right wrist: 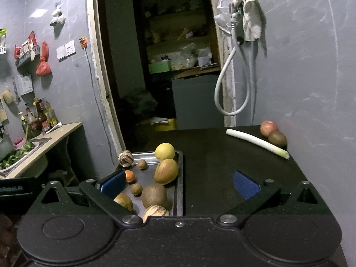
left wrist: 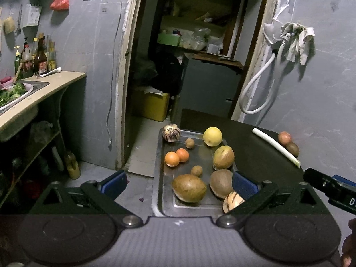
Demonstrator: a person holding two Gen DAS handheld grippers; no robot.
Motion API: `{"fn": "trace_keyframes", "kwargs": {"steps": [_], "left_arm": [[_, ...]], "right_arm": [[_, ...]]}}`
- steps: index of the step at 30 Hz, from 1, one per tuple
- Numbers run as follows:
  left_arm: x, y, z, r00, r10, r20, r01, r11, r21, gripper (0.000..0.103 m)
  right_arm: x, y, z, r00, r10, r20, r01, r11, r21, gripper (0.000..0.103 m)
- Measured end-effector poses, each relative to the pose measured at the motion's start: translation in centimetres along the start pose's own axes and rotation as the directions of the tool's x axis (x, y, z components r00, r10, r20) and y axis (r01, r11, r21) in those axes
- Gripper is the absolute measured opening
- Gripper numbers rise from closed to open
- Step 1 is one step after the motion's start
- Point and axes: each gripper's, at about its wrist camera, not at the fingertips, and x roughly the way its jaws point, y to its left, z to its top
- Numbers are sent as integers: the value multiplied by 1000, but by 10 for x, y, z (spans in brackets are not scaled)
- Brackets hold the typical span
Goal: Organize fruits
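Observation:
A steel tray (left wrist: 163,178) on a dark table (left wrist: 255,155) holds several fruits: a yellow citrus (left wrist: 212,136), two oranges (left wrist: 176,156), brown mangoes (left wrist: 189,188), small kiwis and striped melons (left wrist: 171,133). My left gripper (left wrist: 178,183) is open and empty, held above the tray's near end. My right gripper (right wrist: 180,184) is open and empty, over the table beside the tray (right wrist: 179,178). An apple (right wrist: 268,128) and a kiwi (right wrist: 277,138) sit at the table's far right by the wall, next to a leek (right wrist: 255,143).
A counter with a sink (left wrist: 26,93), greens and bottles stands at the left. An open doorway (left wrist: 189,55) lies behind the table. A white hose (right wrist: 224,89) hangs on the right wall. The other gripper's tip (left wrist: 329,184) shows at the right.

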Motion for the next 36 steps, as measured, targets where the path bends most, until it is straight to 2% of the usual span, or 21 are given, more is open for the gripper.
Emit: {"fn": "trace_keyframes", "kwargs": {"steps": [13,36], "left_arm": [[-39,35,-19,1000,-8,16,8,999,40,102],[-72,53,-64,999,-43,19,42,998,51,102]], "right_arm": [[-49,31,-22,997,-60,44,59,998,20,102],[-96,50,-62,990,-85,110,90,995,-38,102]]}}
